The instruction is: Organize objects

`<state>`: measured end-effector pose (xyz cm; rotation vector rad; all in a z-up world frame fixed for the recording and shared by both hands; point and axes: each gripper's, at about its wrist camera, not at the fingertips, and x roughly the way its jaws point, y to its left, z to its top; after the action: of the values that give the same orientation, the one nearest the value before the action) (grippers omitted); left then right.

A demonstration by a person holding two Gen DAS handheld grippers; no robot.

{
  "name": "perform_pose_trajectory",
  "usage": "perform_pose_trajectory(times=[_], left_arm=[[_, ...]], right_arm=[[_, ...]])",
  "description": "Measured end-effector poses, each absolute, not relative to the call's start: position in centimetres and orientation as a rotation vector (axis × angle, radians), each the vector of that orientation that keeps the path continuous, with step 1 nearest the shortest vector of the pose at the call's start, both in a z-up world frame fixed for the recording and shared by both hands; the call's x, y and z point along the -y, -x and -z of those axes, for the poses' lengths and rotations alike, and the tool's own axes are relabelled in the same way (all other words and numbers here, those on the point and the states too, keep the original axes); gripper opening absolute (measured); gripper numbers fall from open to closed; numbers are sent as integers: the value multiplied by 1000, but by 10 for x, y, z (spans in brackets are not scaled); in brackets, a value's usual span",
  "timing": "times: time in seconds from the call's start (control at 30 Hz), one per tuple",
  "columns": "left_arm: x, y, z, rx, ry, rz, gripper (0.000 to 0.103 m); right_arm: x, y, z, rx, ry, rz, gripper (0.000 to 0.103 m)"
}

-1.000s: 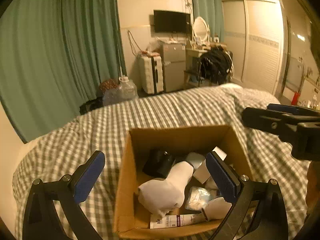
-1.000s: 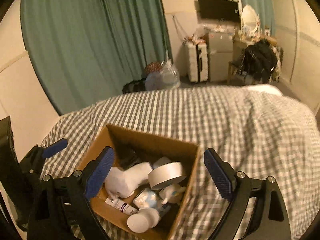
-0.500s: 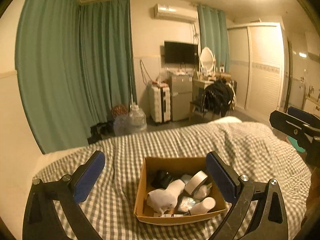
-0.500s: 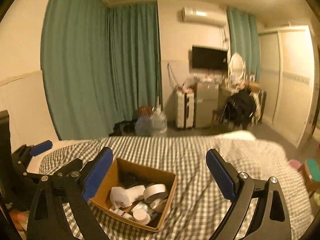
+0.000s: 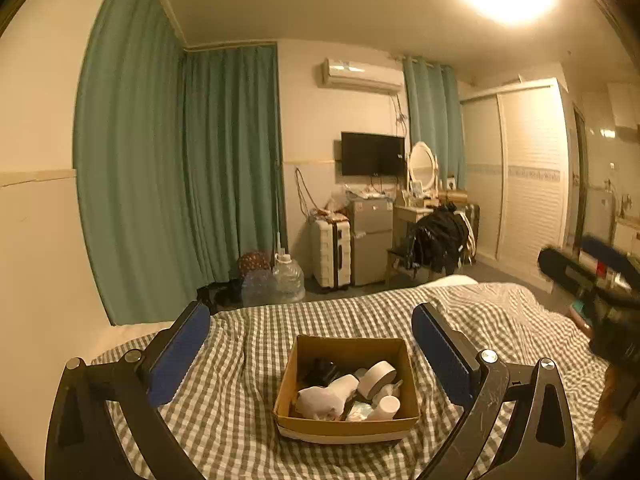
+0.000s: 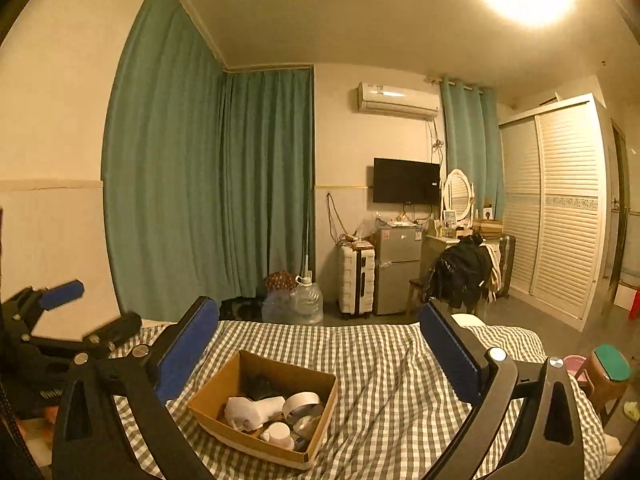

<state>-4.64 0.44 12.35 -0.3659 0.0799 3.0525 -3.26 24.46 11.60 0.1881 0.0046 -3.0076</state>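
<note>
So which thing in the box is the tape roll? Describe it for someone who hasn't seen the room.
On the checked bedspread sits an open cardboard box. Toward its right side leans the tape roll, a pale ring tipped on edge, the only hoop-shaped item there.

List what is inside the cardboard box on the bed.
The cardboard box holds a white sock, a tape roll, a white cap and something black. Anything beneath them is covered.

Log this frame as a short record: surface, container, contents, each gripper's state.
surface: checked bedspread
container: open cardboard box on the bedspread
contents: white sock, tape roll, white-capped bottle, dark item, others unclear
left gripper: jaws open, nothing between them
right gripper: jaws open and have just been opening, nothing between them
</note>
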Motion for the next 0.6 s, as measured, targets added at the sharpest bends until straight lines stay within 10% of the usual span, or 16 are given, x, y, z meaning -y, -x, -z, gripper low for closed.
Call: perform_pose_trajectory(times=[0.6], left_arm=[[-9,56,-36,-140,459,-3121,103]], right_arm=[[-248,53,-7,-12,-284,3049,102]])
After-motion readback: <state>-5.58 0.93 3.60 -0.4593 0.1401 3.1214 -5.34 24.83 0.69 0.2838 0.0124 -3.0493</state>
